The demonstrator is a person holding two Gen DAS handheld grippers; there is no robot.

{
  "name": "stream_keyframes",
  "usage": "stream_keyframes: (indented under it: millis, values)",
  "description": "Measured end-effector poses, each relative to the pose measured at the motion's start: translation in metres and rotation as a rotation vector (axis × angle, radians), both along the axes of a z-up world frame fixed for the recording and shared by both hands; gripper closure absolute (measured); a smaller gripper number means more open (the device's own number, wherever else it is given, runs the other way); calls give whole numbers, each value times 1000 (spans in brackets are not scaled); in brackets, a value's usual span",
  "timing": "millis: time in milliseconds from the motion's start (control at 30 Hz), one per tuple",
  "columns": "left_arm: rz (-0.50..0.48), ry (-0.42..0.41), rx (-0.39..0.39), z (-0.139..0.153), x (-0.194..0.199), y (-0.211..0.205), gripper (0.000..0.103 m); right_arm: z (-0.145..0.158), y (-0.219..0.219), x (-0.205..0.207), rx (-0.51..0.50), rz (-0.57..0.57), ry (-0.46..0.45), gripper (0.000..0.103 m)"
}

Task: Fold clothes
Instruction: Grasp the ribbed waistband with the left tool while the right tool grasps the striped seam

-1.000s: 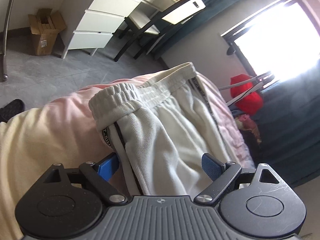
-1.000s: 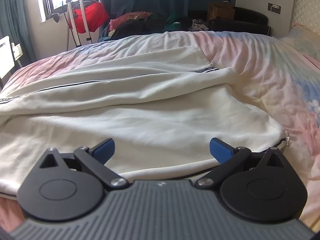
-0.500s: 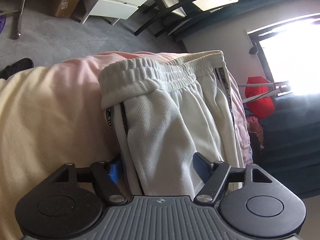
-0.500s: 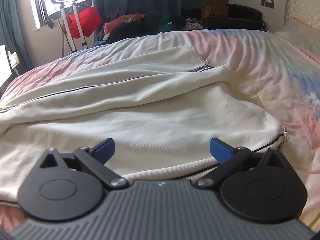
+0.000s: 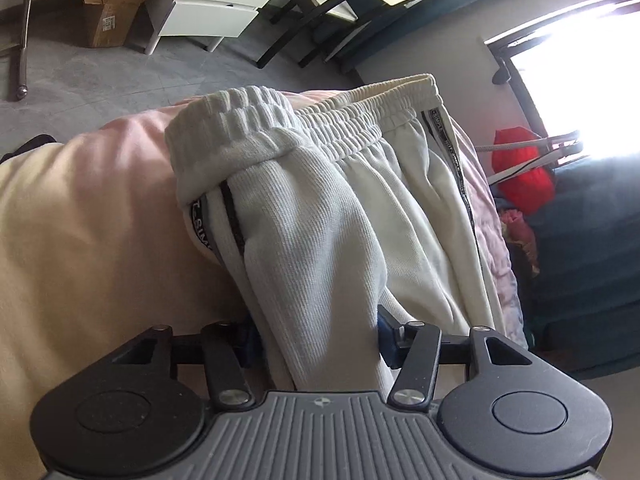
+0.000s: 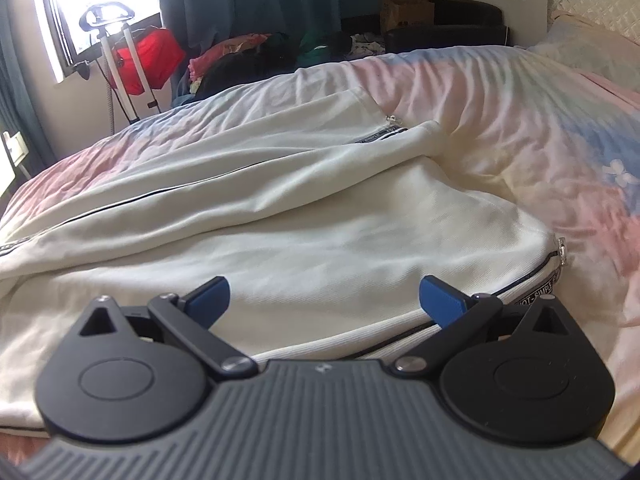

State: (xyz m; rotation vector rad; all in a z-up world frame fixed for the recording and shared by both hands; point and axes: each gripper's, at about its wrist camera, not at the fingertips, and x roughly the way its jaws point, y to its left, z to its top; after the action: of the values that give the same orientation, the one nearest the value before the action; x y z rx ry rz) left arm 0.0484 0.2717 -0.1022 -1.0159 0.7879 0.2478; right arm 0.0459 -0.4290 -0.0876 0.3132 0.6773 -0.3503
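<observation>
Left gripper (image 5: 316, 328) pinches a raised fold of the white trousers (image 5: 320, 220), hiding the bed (image 5: 80, 220) beyond; right gripper (image 6: 324, 296) spread above the trousers (image 6: 280, 220); red bag (image 6: 144, 60) by the window.

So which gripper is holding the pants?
The left gripper: its blue fingers are squeezed onto the white pants. The right gripper is open above the fabric, holding nothing.
</observation>
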Motion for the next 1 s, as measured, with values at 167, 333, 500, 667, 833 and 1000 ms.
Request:
stream_keyframes:
  millis: [167, 333, 500, 667, 833, 1000]
  values:
    - [5, -39, 16, 6, -7, 1, 83, 0, -10, -4, 44, -65, -15, 0]
    - [24, -101, 1, 13, -15, 4, 90, -4, -44, -22, 160, -275, -86, 0]
    - [40, -142, -16, 18, -21, 7, 90, -28, -87, -45, 359, -491, -130, 0]
    - [50, -146, -37, 18, -24, 10, 90, -61, -105, -47, 588, -540, -110, 0]
    - [48, -122, -4, 20, -24, 8, 90, -79, -117, -47, 755, -559, -203, 1]
    - [43, -129, 15, 23, -24, 7, 90, -86, -128, -50, 883, -551, -344, 29]
